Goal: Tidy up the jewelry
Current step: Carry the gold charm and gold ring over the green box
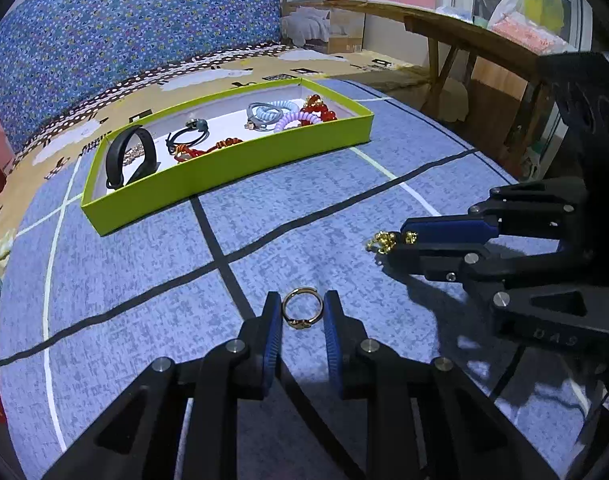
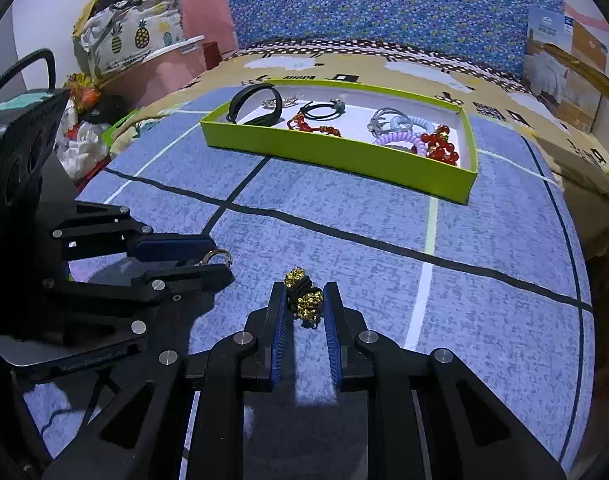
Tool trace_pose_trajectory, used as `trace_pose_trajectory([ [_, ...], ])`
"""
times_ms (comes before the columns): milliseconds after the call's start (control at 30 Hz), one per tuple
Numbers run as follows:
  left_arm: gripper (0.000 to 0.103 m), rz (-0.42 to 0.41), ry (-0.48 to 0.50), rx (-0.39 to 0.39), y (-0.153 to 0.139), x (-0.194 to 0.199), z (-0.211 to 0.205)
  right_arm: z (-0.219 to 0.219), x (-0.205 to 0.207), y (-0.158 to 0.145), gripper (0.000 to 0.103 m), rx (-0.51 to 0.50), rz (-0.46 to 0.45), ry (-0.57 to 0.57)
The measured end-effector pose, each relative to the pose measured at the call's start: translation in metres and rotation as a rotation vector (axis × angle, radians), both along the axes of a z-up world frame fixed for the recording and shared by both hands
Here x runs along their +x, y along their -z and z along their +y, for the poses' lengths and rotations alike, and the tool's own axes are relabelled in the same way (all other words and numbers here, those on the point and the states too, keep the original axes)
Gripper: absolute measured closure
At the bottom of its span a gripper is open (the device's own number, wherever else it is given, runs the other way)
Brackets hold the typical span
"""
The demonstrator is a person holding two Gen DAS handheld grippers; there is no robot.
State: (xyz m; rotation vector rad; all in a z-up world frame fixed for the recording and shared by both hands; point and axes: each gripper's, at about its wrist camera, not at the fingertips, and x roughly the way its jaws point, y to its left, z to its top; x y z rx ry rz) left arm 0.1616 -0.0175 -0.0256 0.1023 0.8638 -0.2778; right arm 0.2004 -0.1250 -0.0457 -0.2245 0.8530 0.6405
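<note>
A gold ring [image 1: 299, 308] lies on the blue mat between the fingers of my left gripper [image 1: 302, 310], which is open around it; the pads stand just beside the ring. The ring also shows in the right wrist view [image 2: 217, 257]. A gold-bead and black-cord piece [image 2: 303, 298] lies between the fingers of my right gripper [image 2: 303, 302], which is open around it. That piece shows at the right gripper's tips in the left wrist view [image 1: 384, 241]. A green tray [image 1: 232, 164] farther back holds a black band [image 1: 128, 156], red beads [image 1: 320, 110] and coil hair ties [image 1: 272, 114].
The mat has black and white lines. A wooden bench [image 1: 464, 36] and a cardboard box [image 1: 324, 12] stand at the back right. A pineapple-print bag [image 2: 136, 36] and clutter sit at the far left in the right wrist view.
</note>
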Motion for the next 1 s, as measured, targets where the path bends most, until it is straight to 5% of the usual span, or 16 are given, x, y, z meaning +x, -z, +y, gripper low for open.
trace_pose_trajectory([
  [1000,0.081,-0.099,-0.168,-0.113,-0.028,0.004,0.029,-0.008,0.002,-0.028,0.084,0.091,-0.059,0.128],
])
